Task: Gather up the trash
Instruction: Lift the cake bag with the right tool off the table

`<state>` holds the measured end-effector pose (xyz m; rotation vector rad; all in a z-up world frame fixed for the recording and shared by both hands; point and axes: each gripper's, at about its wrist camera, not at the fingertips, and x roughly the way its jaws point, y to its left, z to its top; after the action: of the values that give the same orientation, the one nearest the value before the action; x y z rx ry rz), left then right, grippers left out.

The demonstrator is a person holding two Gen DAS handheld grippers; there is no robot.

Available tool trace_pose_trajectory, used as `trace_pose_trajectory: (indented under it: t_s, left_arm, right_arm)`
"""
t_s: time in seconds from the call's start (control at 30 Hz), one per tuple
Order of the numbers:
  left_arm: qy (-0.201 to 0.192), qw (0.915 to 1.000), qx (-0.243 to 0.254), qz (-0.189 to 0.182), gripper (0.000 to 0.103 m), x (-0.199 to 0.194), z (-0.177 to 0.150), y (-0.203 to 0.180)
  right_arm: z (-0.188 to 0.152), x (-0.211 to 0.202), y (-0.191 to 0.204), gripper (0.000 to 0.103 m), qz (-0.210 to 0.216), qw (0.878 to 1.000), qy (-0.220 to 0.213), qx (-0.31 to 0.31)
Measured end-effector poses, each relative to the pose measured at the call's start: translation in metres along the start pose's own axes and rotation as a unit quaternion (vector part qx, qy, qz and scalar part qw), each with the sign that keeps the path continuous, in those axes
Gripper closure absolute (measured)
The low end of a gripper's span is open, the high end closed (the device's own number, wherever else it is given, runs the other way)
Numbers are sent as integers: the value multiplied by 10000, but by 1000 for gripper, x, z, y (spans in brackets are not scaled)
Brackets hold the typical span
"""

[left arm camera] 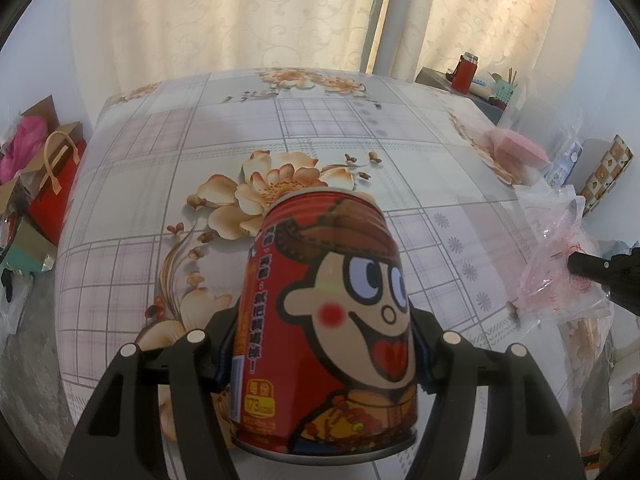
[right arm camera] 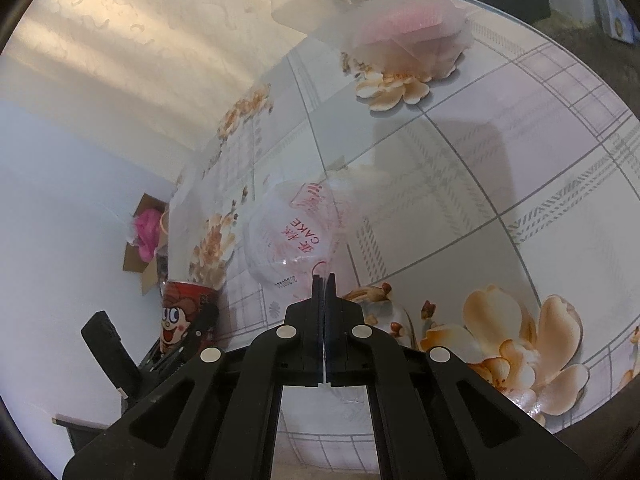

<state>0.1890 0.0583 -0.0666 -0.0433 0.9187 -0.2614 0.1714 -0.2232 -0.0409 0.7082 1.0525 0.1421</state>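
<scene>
red can (left arm camera: 326, 320) sits squeezed in the left tool (left arm camera: 320, 360), up off the tabletop (left arm camera: 160, 140), while the right tool (right arm camera: 323, 280) pinches a clear bag (right arm camera: 296, 232), maybe so the can can drop inside.

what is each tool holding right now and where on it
The left tool clamps the red cartoon can around its lower body. The right tool pinches the clear plastic cake bag at its near edge.
</scene>
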Motion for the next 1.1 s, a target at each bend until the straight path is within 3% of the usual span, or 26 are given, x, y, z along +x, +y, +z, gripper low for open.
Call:
trace_pose_trajectory:
  t_s: [1.1]
  left_arm:
    - [-304,9995,70,-44,39,-35,-1,-8]
  right_arm:
    - [-9,-33,-7,103,342,9986,-368,162]
